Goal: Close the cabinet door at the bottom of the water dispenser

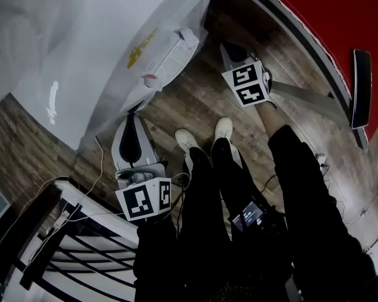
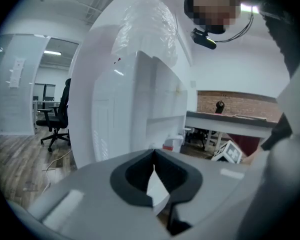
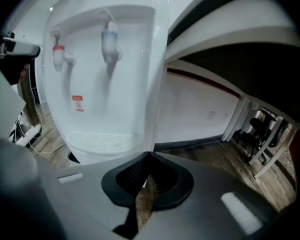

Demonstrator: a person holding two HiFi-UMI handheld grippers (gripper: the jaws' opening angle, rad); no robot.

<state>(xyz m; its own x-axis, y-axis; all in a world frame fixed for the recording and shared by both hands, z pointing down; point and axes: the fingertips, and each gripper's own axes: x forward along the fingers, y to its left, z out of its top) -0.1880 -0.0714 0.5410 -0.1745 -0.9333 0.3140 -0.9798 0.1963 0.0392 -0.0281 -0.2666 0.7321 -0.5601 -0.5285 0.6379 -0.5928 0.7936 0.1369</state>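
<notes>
Dispenser: tall white plastic water dispenser [image 3: 100,84], upright, at 11 o'clock in the right gripper view.
Taps: red tap [image 3: 58,51] and blue tap [image 3: 109,39], above the ribbed drip tray [image 3: 102,139].
Cabinet door: below the tray, out of sight.

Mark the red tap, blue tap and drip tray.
red tap [image 3: 58,49]: right gripper view, its red cap.
blue tap [image 3: 110,40]: right gripper view, its body.
drip tray [image 3: 102,139]: right gripper view, grille centre.

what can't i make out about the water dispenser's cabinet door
Cabinet door, open or shut: in no view.
Head view: seen from above, the water dispenser hides its own lower front.
Right gripper view: the right tongs cover everything below the drip tray.
Left gripper view: the left tongs cover the lower front.
Red sticker, right gripper view: print too small, blurred.
</notes>
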